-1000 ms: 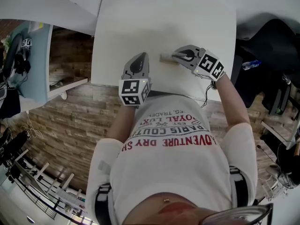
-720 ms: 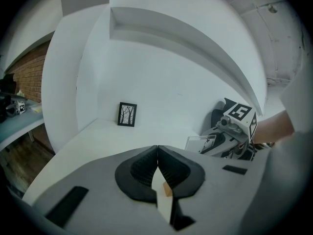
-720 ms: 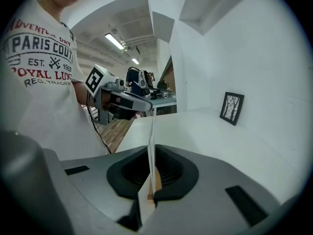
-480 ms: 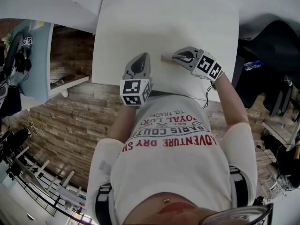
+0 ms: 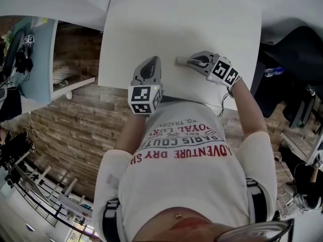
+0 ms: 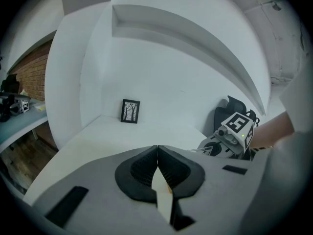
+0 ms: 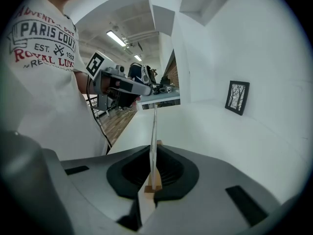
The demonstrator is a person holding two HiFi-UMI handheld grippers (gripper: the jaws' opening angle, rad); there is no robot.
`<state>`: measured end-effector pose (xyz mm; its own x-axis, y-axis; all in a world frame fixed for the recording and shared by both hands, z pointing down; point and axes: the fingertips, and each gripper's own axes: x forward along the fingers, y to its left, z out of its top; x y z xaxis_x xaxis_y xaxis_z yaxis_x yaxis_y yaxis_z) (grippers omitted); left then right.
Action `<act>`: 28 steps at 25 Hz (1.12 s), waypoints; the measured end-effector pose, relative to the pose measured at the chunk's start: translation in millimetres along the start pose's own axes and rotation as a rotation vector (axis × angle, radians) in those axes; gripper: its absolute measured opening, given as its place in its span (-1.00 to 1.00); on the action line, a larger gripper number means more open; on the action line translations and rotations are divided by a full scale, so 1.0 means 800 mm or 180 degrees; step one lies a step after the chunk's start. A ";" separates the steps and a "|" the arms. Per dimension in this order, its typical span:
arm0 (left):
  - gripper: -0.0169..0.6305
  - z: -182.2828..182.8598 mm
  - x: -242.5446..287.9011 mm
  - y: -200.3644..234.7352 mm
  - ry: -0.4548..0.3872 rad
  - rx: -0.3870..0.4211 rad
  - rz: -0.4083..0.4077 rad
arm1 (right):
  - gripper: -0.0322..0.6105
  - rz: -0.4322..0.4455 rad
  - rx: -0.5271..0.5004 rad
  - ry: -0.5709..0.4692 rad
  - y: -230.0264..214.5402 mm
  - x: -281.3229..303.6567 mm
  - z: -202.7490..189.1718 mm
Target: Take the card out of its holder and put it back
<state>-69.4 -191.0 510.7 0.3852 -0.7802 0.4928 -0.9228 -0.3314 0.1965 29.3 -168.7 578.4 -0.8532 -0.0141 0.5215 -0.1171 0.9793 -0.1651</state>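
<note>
Honestly, my right gripper [image 7: 152, 155] is clamped on the card [image 7: 154, 124], which looks seated in its wooden holder [image 7: 156, 182]. The left gripper [image 6: 157, 153] is closed on nothing. Pull-out or put-back, can't tell.

Left gripper [image 5: 151, 60] points forward, jaws closed together, forearm close to the torso. Right gripper [image 5: 191, 61] is turned leftward, arm extended, jaws clamped on the thin card holder [image 7: 154, 126].
</note>
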 end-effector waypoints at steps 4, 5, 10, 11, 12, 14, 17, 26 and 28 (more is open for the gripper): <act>-0.87 -0.004 -0.004 0.002 0.0010 -0.0006 0.0010 | -0.79 -0.0043 0.0035 -0.0019 0.000 0.002 -0.002; -0.87 -0.004 -0.006 0.002 0.0011 -0.0005 0.0008 | -0.79 -0.0061 0.0034 -0.0005 -0.001 0.003 -0.002; -0.87 -0.002 -0.010 0.006 0.0012 0.0001 -0.0026 | -0.78 -0.0084 0.0042 0.0126 -0.001 0.009 -0.004; -0.87 -0.002 -0.010 0.005 0.0008 0.0003 -0.0033 | -0.66 -0.0103 0.0075 0.0078 -0.001 0.008 -0.002; -0.87 -0.001 -0.010 0.004 0.0004 0.0006 -0.0041 | -0.40 -0.0131 0.0091 0.0029 -0.002 0.006 0.000; -0.87 0.001 -0.010 0.002 -0.0008 0.0012 -0.0062 | -0.32 -0.0215 0.0032 -0.0011 -0.003 0.001 0.008; -0.87 0.004 -0.011 -0.001 -0.0035 0.0020 -0.0099 | -0.28 -0.0369 -0.0034 -0.0064 -0.006 -0.007 0.022; -0.87 0.025 -0.007 -0.025 -0.0176 0.0163 -0.0333 | -0.29 -0.0952 0.0228 -0.0595 -0.012 -0.060 0.066; -0.87 0.032 -0.003 -0.032 -0.0219 0.0202 -0.0404 | -0.43 -0.1180 0.0315 -0.0748 -0.014 -0.078 0.075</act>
<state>-46.4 -193.9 482.8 0.5004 -0.7637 0.4078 -0.8650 -0.4608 0.1986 53.3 -191.0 497.9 -0.8354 -0.4171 0.3579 -0.4749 0.8756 -0.0881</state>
